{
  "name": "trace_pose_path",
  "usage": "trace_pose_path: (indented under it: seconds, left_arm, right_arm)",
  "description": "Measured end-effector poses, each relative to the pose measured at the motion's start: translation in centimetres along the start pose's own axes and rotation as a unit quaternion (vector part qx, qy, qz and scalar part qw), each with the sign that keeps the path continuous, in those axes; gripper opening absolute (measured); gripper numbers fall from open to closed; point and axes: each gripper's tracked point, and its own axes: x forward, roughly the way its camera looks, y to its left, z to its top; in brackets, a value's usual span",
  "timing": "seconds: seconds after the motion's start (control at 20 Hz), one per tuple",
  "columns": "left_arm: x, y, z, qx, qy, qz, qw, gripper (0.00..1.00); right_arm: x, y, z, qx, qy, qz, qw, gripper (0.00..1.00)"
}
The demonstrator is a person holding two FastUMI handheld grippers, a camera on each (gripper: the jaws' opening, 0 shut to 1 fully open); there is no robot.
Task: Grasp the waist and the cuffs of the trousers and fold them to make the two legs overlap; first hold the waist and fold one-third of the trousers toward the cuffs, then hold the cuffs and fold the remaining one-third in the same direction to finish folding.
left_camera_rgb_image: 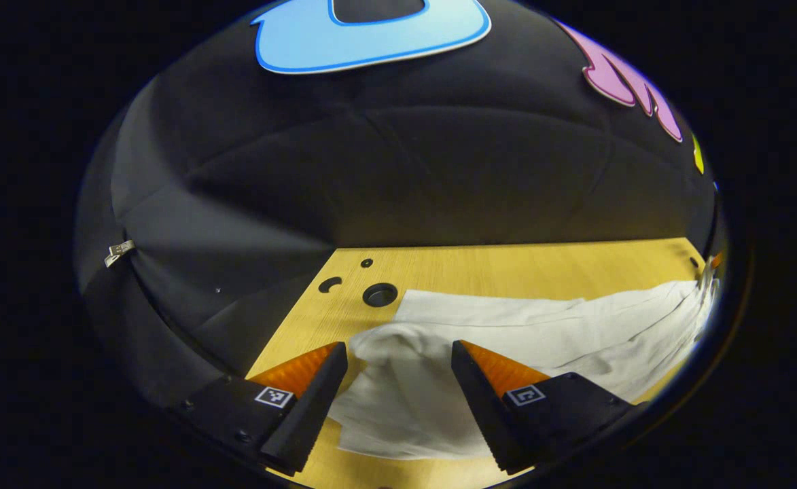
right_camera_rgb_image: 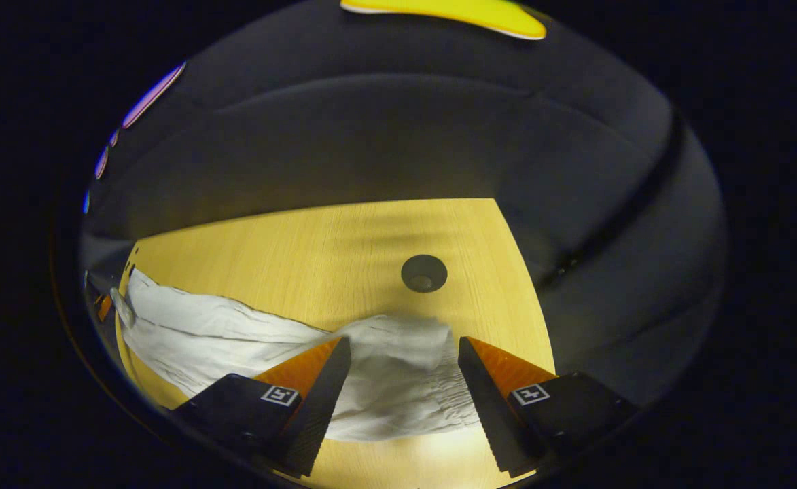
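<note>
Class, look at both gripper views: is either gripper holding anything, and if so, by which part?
Nothing is held. The left gripper and the right gripper are both open, each poised over one end of the white trousers on the table.

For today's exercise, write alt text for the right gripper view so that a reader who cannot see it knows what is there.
The right gripper hangs open over one end of pale trousers lying crumpled on a light wooden table. The cloth stretches away to the left, and a round hole sits in the tabletop beyond it.
</note>
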Motion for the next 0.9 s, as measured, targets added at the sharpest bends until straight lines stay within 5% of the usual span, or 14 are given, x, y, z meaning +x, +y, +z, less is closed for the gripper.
trace_pose_path:
  seconds: [0.3, 0.9]
  left_arm:
    - [-5.8, -4.2, 1.2, 0.031, -0.039, -0.034, 0.998, 0.98]
    - [-19.9, -8.8, -1.5, 0.006, -0.063, -0.025, 0.998, 0.98]
  right_arm:
    - [-4.5, -4.0, -0.3, 0.124, -0.100, -0.034, 0.987, 0.98]
    - [-1.1, -6.0, -8.2, 0.309, -0.114, -0.048, 0.943, 0.99]
